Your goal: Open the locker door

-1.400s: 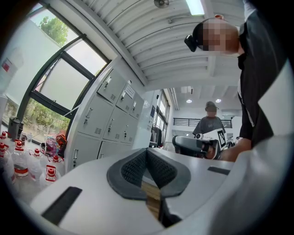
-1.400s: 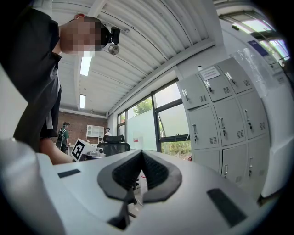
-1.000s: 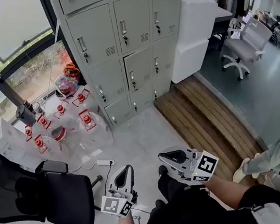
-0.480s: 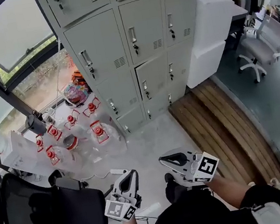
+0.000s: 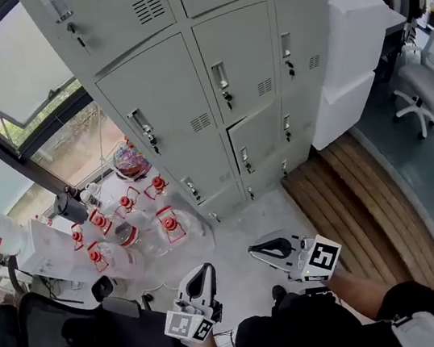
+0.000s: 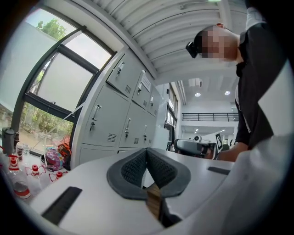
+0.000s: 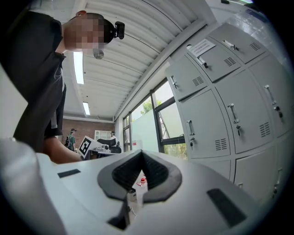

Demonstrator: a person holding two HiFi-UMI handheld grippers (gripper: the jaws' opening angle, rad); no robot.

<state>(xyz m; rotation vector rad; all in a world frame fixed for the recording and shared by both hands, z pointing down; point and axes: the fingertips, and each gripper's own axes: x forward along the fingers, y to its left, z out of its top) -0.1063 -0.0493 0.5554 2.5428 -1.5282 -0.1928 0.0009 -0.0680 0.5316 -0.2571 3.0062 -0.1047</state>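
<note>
The locker door [image 5: 258,147] stood well ahead of both grippers, neither touching it. The left gripper [image 5: 202,270] and right gripper [image 5: 255,250] hung side by side, jaws pressed together on nothing. The red-capped bottles [image 5: 127,224] sat ahead-left of the left one.

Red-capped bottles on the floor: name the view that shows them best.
Head view: the whole cluster of bottles shows from above, beside the lockers. The left gripper view catches a few at its left edge; the right gripper view only glimpses one past its jaws.
</note>
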